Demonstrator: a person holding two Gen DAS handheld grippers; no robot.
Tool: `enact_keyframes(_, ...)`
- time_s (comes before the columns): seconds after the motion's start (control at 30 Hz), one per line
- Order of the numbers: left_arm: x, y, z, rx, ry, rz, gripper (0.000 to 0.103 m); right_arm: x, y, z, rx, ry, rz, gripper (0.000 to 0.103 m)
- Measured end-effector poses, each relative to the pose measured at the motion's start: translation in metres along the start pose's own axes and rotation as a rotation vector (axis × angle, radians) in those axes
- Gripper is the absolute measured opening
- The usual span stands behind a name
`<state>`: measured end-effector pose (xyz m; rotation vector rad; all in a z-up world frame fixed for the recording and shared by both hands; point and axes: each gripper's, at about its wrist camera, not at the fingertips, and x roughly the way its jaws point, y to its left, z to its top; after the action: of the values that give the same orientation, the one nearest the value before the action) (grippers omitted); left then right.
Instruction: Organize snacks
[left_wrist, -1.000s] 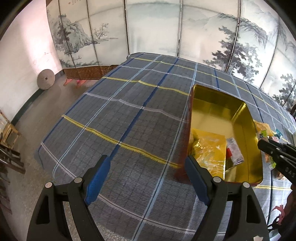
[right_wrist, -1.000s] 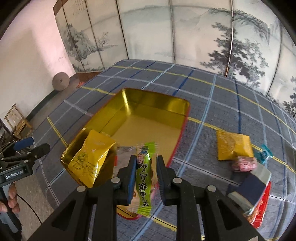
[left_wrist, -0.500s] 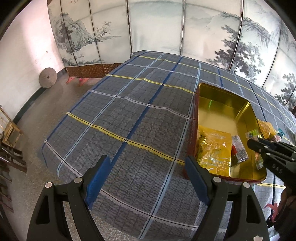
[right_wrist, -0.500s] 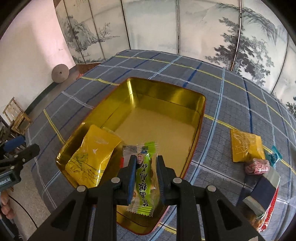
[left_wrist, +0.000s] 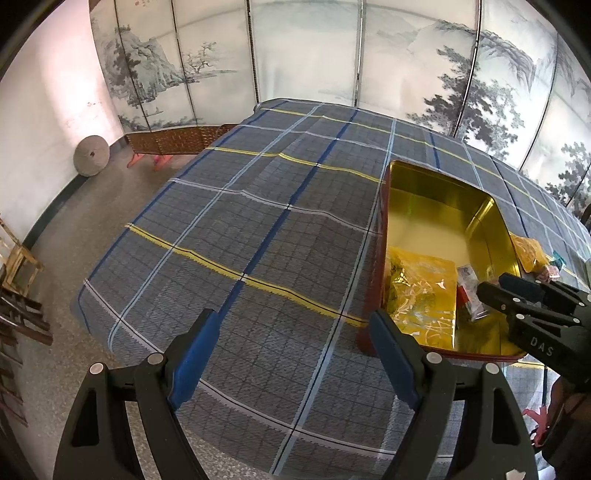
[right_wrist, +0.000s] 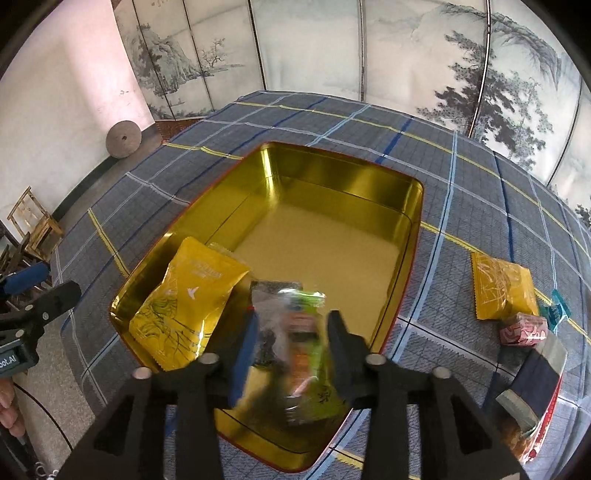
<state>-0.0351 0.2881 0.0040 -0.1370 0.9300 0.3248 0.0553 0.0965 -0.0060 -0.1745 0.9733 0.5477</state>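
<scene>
Painted folding screens (right_wrist: 314, 55) back our counter, draped in grey plaid cloth (left_wrist: 240, 229). Item: gold rectangular metal tin (right_wrist: 332, 177), holding one yellow foil snack pouch (right_wrist: 184, 306). Item: green-wrapped snack bar (right_wrist: 306, 354), blurred, loose between our right gripper (right_wrist: 291, 336) jaws, which have just been opening above the tin's near end. Item: left gripper (left_wrist: 291, 354), jaws released, empty, beside the tin. Second yellow pouch (right_wrist: 502, 291) lies on the cloth.

My left gripper (left_wrist: 291, 347): black plastic frame, blue pads (left_wrist: 194, 356), silver screw heads. Right gripper (right_wrist: 291, 341): same black build, white "DAS" lettering seen at the left wrist frame's right edge. Thin black cable, lower left of right view.
</scene>
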Motion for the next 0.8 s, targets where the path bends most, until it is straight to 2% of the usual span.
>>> enact_keyframes(0.2, -0.001, -0.006, -0.001, 0.011, -0.002, -0.013, 0.080, -0.006, 0.002, 0.001, -0.007, -0.015, -0.009, 0.051)
enact_keyframes(0.37, -0.003, -0.010, -0.001, 0.017, -0.006, -0.021, 0.081, -0.020, -0.004, 0.000, 0.018, -0.048, 0.004, 0.051)
enact_keyframes(0.5, -0.004, -0.015, -0.001, 0.028, -0.007, -0.027, 0.081, -0.036, -0.015, -0.002, 0.023, -0.085, -0.021, 0.051)
enact_keyframes(0.67, -0.007, -0.024, 0.000, 0.047, -0.013, -0.036, 0.081, -0.063, -0.047, -0.009, 0.071, -0.124, -0.057, 0.051)
enact_keyframes(0.8, -0.010, -0.034, 0.002, 0.064, -0.019, -0.049, 0.081, -0.081, -0.087, -0.021, 0.132, -0.142, -0.121, 0.051)
